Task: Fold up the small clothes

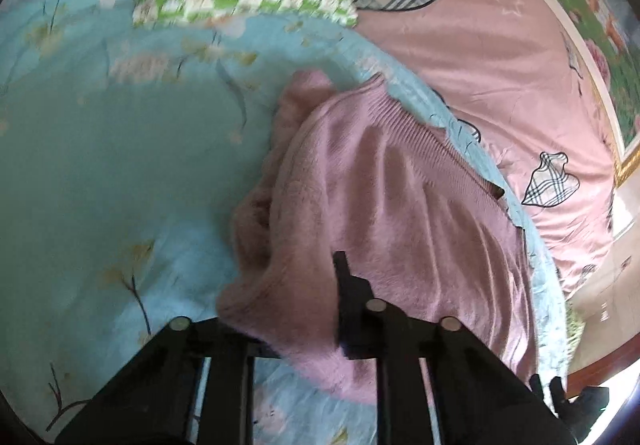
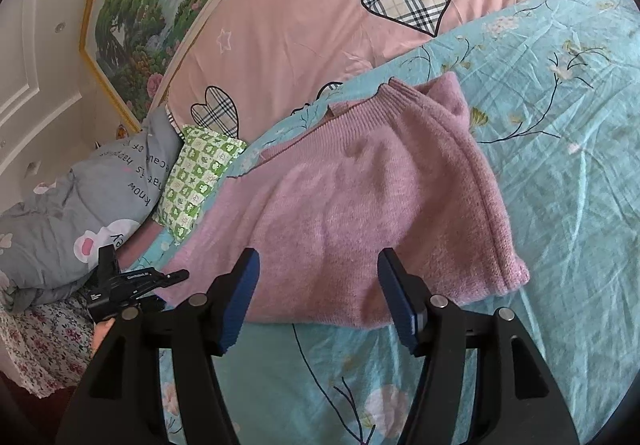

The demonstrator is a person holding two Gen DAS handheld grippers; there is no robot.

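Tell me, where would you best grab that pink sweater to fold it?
Probably the near right corner of the pink sweater, approached from the near edge. There the hem lies flat on the blue sheet with a thick seamed border, and the open right gripper hovers close by.

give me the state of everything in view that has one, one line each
pink sweater: partly folded, lying on the teal sheet, near edge lifted
left gripper: shut on the pink sweater's near edge
right gripper: open, at the sweater's near edge, gripping nothing
teal floral sheet: spread out, wrinkled
green checked pillow: lying against the grey bedding
grey bedding: bunched in a heap
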